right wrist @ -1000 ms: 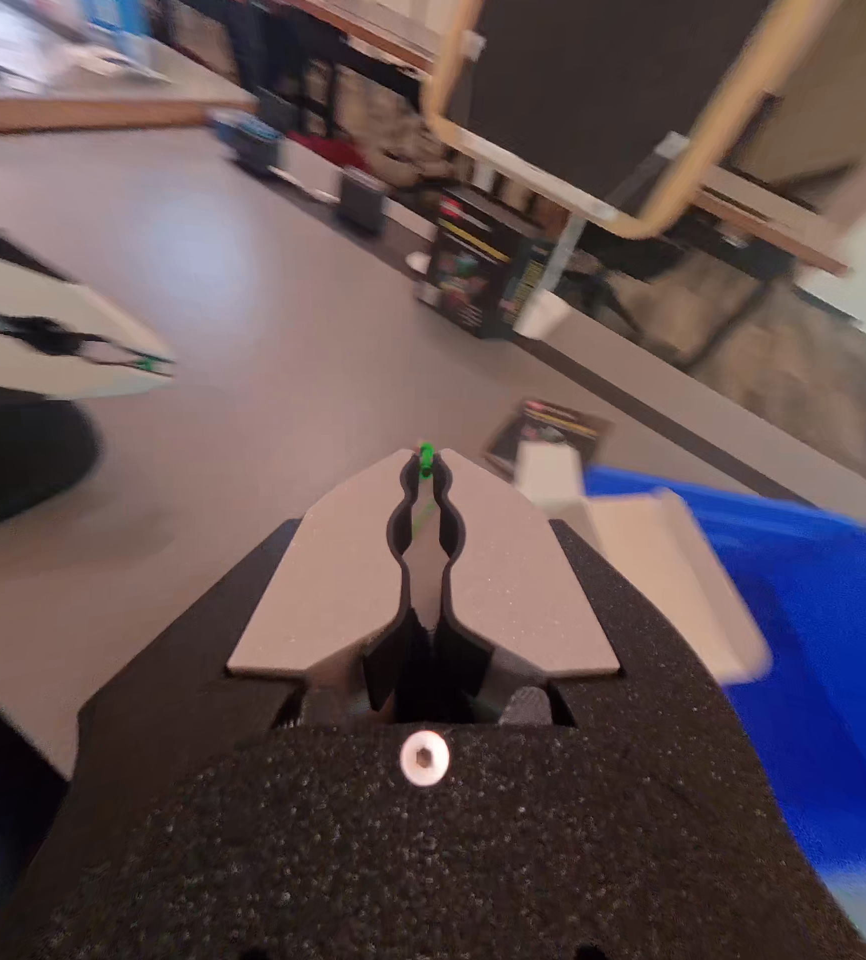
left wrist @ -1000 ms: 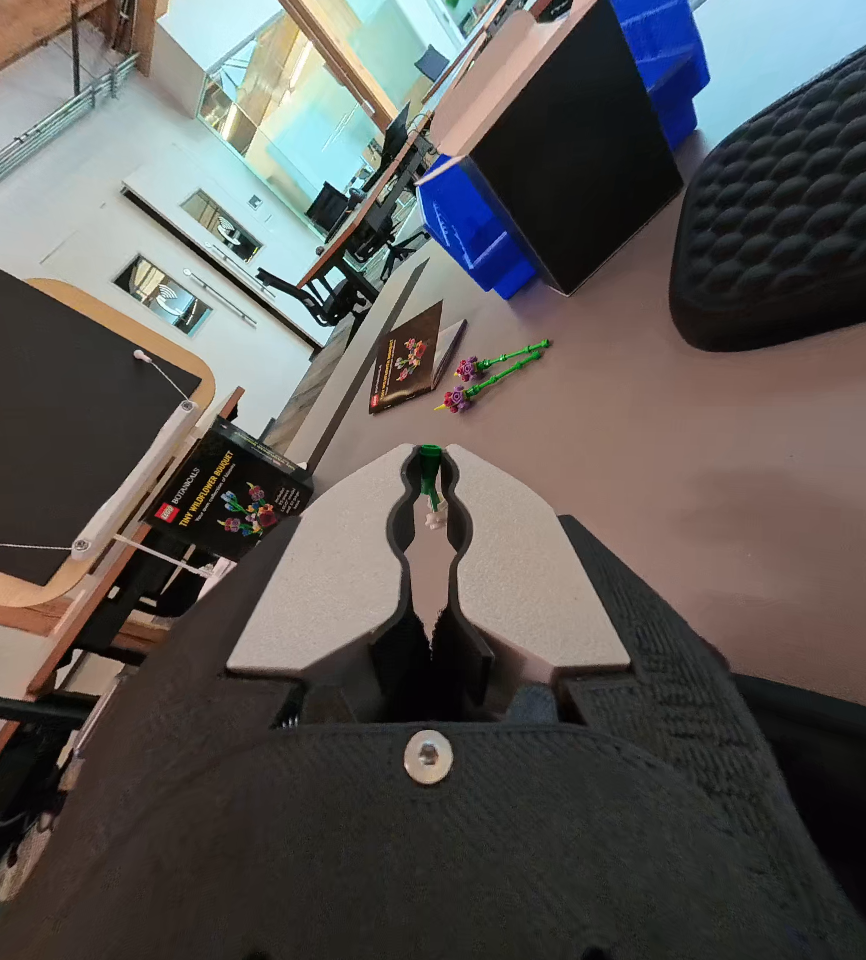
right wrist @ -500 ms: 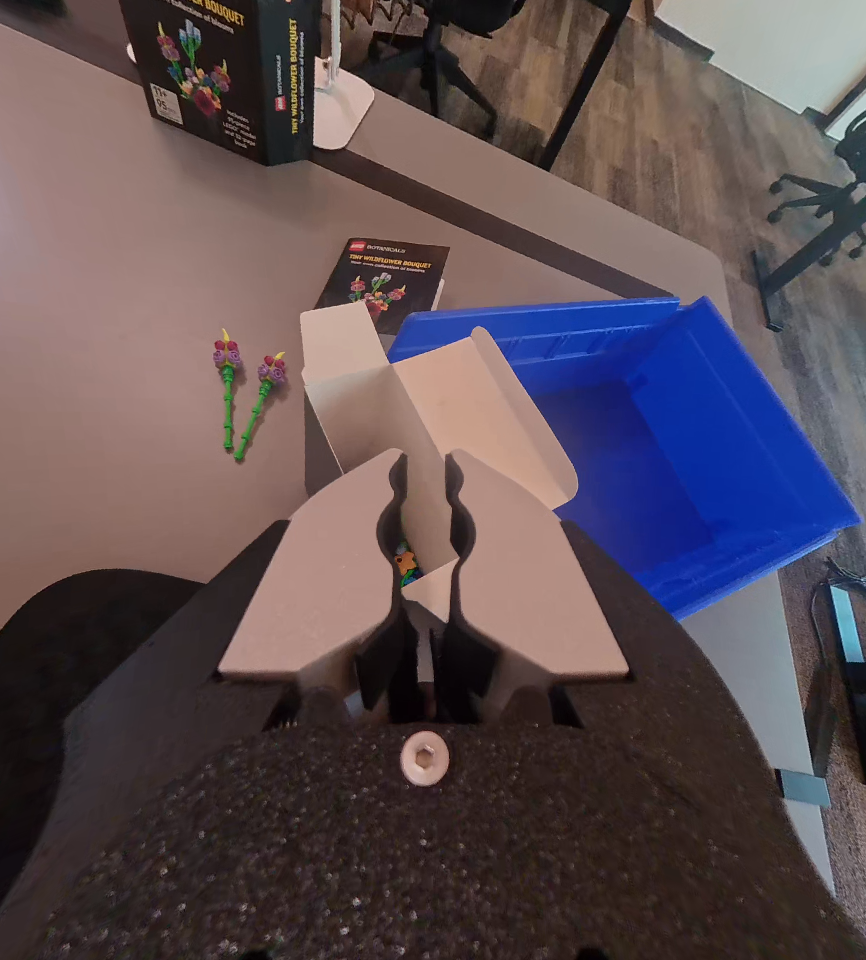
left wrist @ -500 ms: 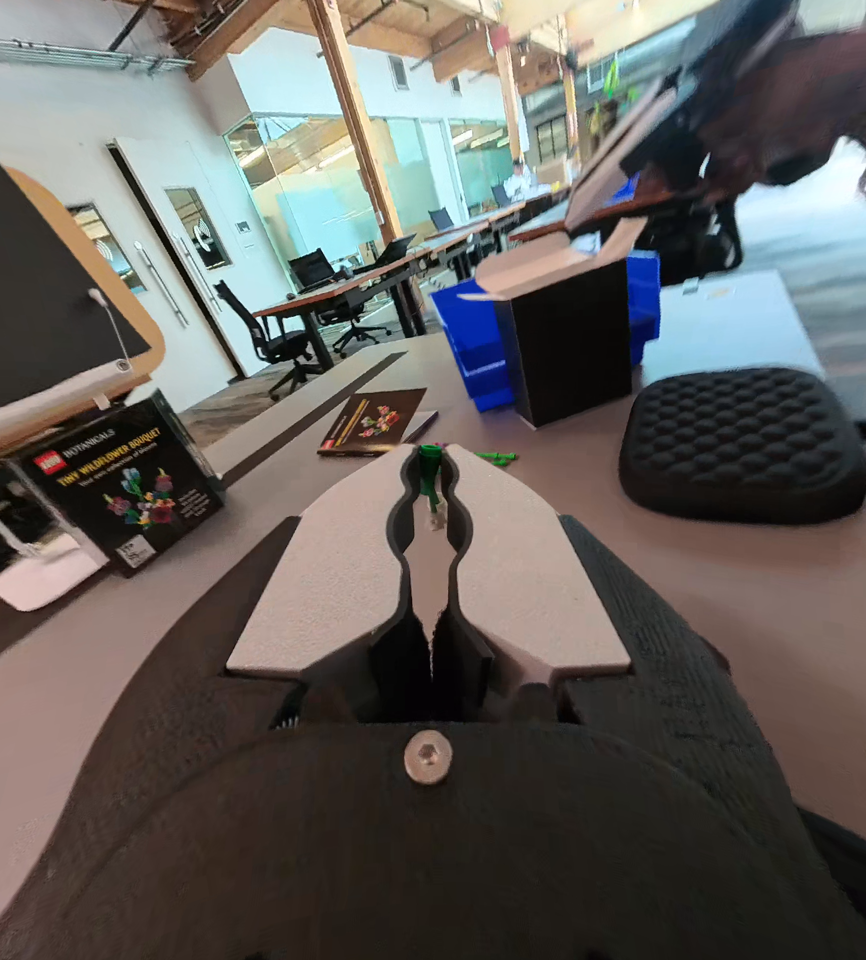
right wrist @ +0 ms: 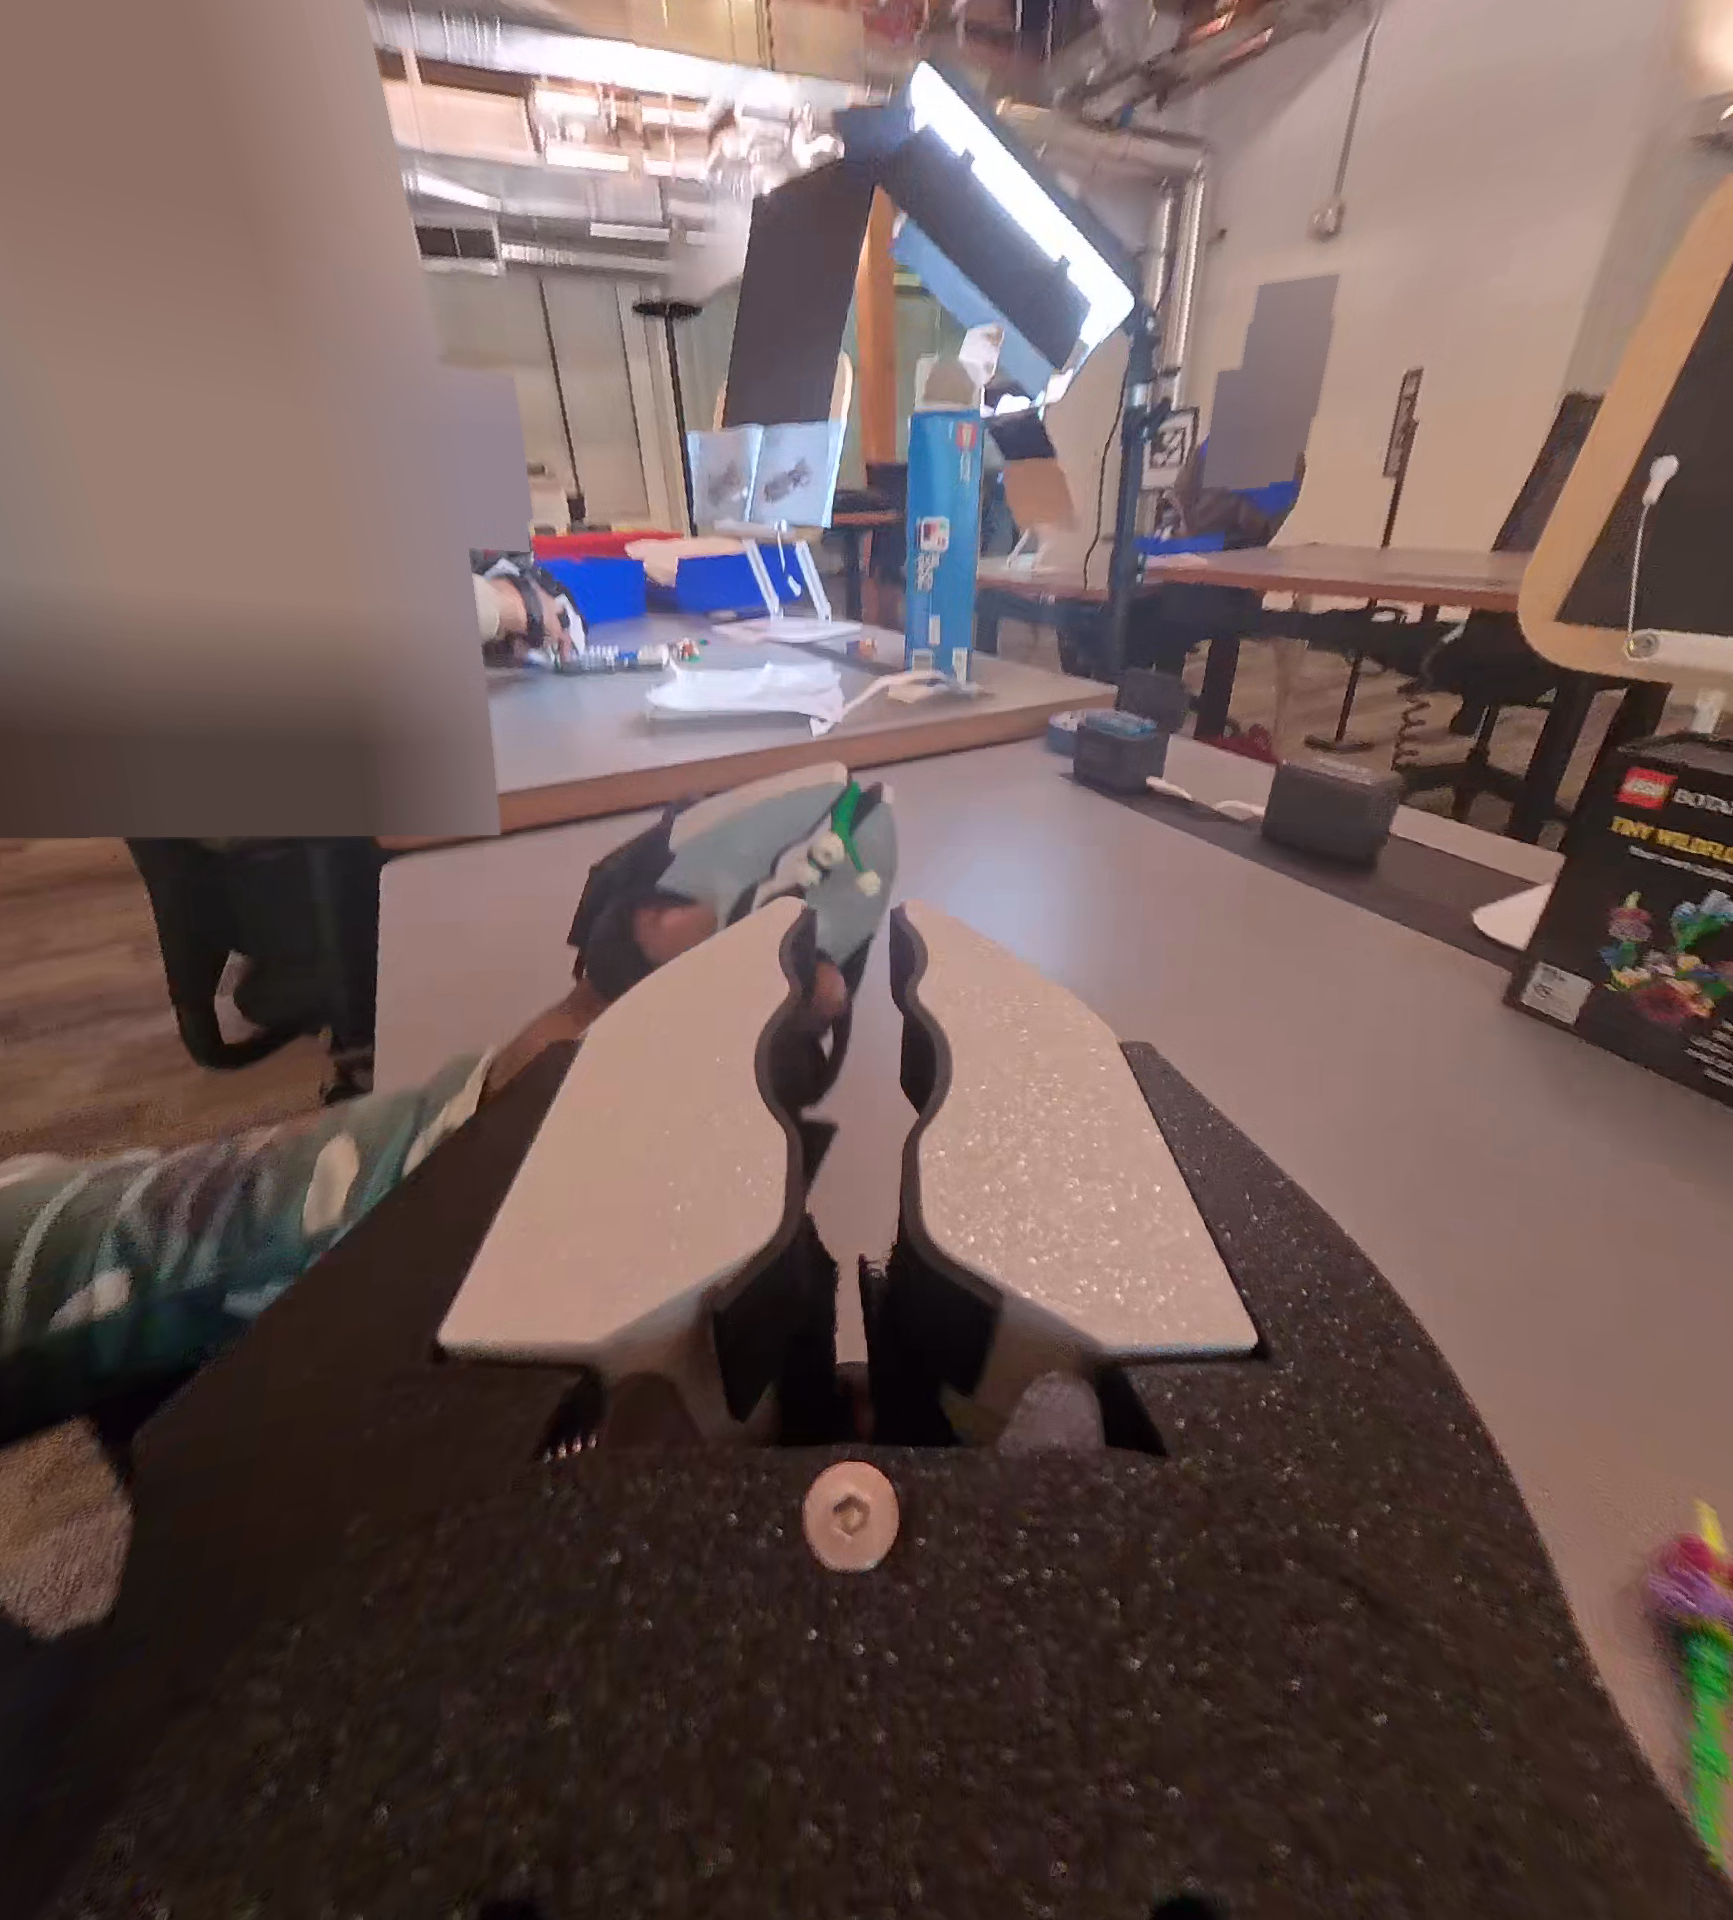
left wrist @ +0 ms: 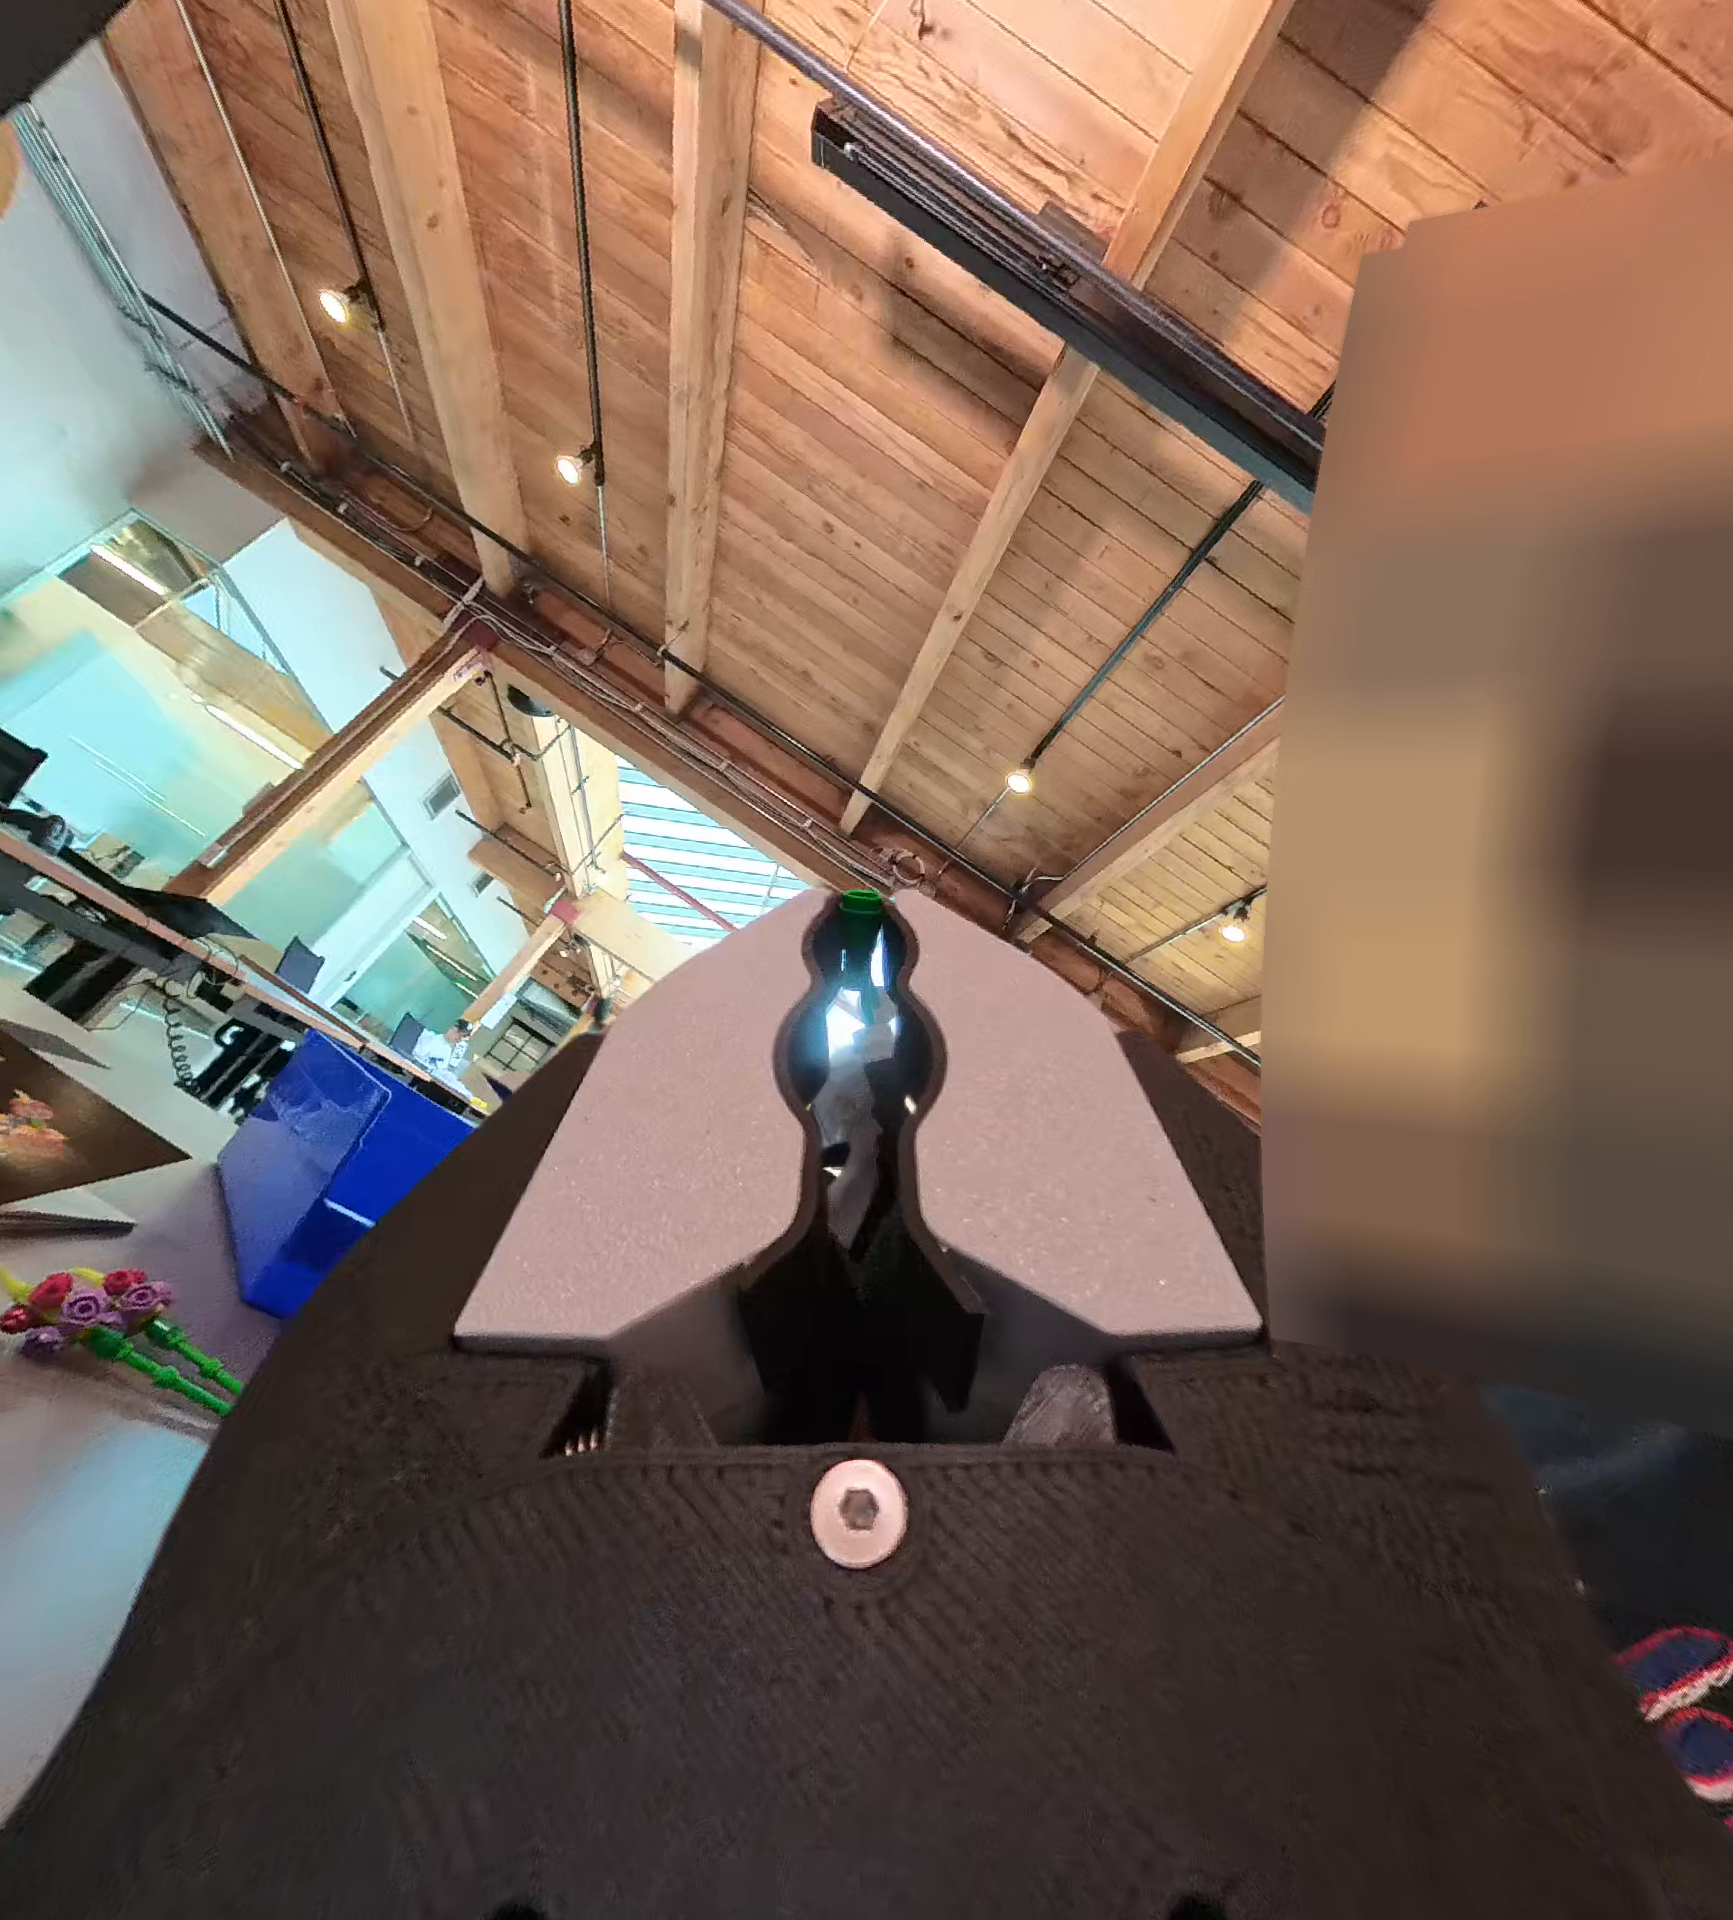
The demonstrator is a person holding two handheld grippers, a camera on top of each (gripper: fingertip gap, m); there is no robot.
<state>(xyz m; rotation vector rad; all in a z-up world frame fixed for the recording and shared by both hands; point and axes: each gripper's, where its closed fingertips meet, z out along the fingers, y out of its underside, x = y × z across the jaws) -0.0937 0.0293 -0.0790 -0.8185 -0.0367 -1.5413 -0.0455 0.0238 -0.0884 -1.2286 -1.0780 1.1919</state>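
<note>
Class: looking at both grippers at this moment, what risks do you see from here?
1. The left gripper pinches the thin green stem only at its fingertips; it might slip or twist.
2. The right gripper, slightly open and empty, sits close to the left one; they may collide.
3. The finished flowers lie nearby and might get swept.

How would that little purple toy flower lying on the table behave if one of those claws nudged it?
The toy flower looks light, so it would probably skid across the smooth table. Its thin green stem seems stiff plastic, likely rolling sideways. Its clipped-together head might pop apart if squeezed.

Wooden beamed ceiling (left wrist: 841, 364) (spotlights on), glass partitions (left wrist: 166, 748), grey tables (right wrist: 1309, 1039), wood floor (right wrist: 31, 966).
</note>
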